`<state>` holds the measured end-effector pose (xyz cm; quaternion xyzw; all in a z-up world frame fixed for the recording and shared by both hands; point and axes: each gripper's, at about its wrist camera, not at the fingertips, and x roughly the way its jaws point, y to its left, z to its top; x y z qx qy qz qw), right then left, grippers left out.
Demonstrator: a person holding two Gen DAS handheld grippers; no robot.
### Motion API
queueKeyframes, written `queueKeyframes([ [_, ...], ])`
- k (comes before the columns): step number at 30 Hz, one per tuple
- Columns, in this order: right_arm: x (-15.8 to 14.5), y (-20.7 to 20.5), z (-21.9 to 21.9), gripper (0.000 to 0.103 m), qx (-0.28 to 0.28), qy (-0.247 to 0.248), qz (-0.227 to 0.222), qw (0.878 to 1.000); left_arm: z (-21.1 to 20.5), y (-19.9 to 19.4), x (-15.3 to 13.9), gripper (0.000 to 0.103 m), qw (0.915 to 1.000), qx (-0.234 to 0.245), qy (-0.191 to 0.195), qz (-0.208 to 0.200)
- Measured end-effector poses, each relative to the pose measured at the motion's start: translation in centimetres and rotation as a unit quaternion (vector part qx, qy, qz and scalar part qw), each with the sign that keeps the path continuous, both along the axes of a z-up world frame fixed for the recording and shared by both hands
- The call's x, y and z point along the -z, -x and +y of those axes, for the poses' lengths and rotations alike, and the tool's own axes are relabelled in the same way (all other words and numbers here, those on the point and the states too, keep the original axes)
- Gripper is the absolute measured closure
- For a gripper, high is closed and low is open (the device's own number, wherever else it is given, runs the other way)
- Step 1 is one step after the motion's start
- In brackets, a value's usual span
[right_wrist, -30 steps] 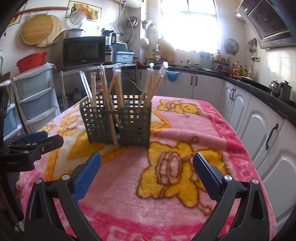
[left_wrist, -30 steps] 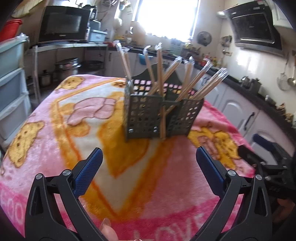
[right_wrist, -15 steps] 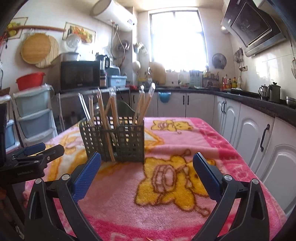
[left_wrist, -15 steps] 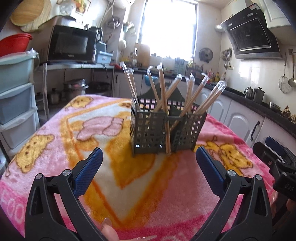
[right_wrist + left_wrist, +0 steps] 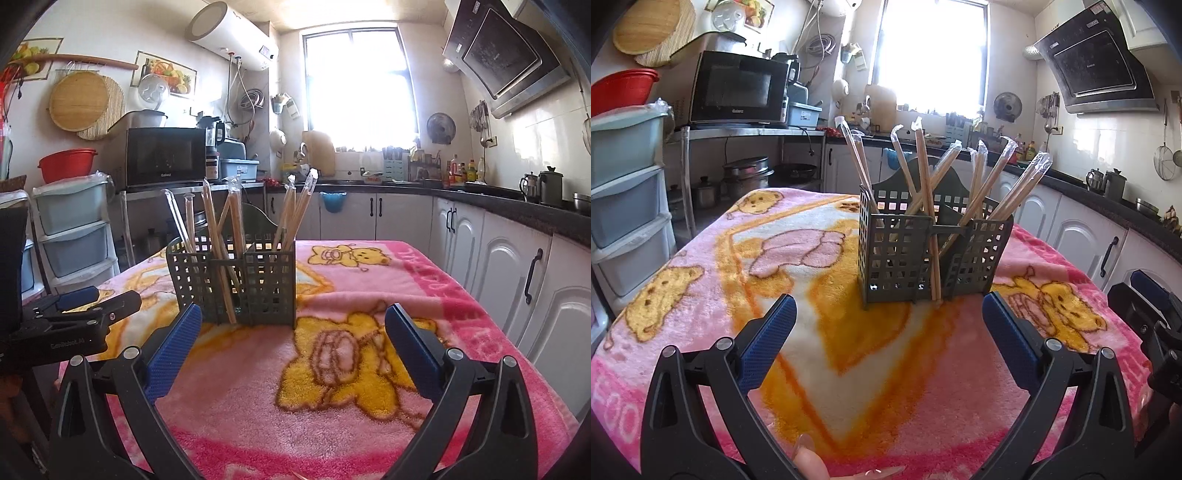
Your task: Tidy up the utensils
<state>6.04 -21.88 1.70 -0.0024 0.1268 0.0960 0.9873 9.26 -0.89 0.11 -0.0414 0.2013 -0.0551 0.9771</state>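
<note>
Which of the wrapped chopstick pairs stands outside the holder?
The pair leaning against the front of the grid utensil holder, with its lower end on the pink blanket. All other pairs stand inside the compartments.

— Any writing you can read?
— "Galanz" on the microwave (image 5: 738, 90) front, "GenRobot.AI" on the left claw (image 5: 79, 325) body. Blanket (image 5: 424, 273) letters along the table's edges are too cut off.

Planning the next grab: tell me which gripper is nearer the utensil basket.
Hard to call; both look about equally near. The left gripper faces the utensil basket head-on; the right gripper sits off toward its right end, both open, short of it.
</note>
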Motion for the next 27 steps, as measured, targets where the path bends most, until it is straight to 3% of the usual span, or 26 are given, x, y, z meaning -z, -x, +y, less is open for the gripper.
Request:
queueKeyframes([
  [27,0.29,0.1,0.29,0.006,0.0,0.001,-0.001,1.0,0.45,0.25,-0.08,0.01,0.9998,-0.016,0.0,-0.007],
])
